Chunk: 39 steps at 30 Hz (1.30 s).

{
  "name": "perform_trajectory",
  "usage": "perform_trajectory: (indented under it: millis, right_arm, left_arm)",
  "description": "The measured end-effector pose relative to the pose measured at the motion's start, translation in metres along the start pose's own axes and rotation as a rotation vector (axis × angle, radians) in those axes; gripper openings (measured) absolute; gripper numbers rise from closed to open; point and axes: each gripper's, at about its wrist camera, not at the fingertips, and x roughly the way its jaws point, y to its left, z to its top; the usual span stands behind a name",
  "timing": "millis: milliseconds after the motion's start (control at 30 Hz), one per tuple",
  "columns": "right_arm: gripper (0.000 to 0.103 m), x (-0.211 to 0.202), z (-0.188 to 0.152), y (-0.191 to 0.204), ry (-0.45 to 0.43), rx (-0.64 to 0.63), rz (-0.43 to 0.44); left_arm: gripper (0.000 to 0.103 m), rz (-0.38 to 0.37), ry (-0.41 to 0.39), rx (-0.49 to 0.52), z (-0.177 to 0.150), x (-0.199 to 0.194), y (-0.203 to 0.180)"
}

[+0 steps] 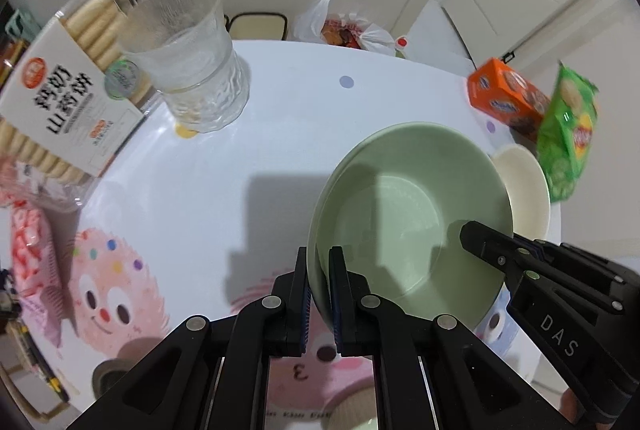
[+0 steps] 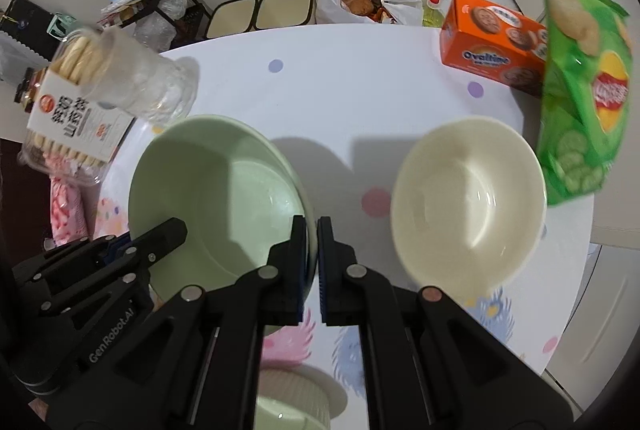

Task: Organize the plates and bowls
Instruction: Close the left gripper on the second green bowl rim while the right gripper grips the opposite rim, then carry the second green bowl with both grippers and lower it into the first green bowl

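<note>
Black left gripper [image 1: 318, 294] sits closest, jaws clenched on the near rim of the green bowl [image 1: 412, 213]; right gripper [image 2: 317, 262] pinches the opposite rim, jaws grasping it too. Two-handed hold, probably to steady it while lifting. Bowl is in the middle of the bench [image 2: 352, 101], seemingly raised and tilted. Cream bowl [image 2: 468, 201] rests just beside it toward the right edge, likely the stacking partner. Biscuit tray [image 1: 60, 97], Chinese label, at the left edge. Green chip bag [image 2: 584, 89], right edge. Orange box [image 2: 492, 45] reads "Ovaltine". Clear glass [image 1: 192, 57] near the tray. Gripper bodies read "DAS" and "GenRobot.AI".
</note>
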Motion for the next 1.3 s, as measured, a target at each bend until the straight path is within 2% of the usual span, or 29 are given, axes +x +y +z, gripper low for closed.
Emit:
perform_trajectory:
  millis: [267,700,1300]
  right_arm:
    - [0.007,-0.029,-0.042,0.002,-0.035,0.028,0.014]
    - [0.007,-0.066,-0.102,0.002,-0.065,0.004,0.026]
    - [0.008,-0.070,-0.158,0.005,-0.053,-0.002,0.062]
  left_arm:
    - [0.008,0.014,-0.027,0.046,-0.040,-0.032,-0.013]
    - [0.008,0.031,-0.076,0.090,-0.096,-0.067,-0.027]
    - [0.008,0.044,-0.074,0.098,-0.148,-0.075,-0.028]
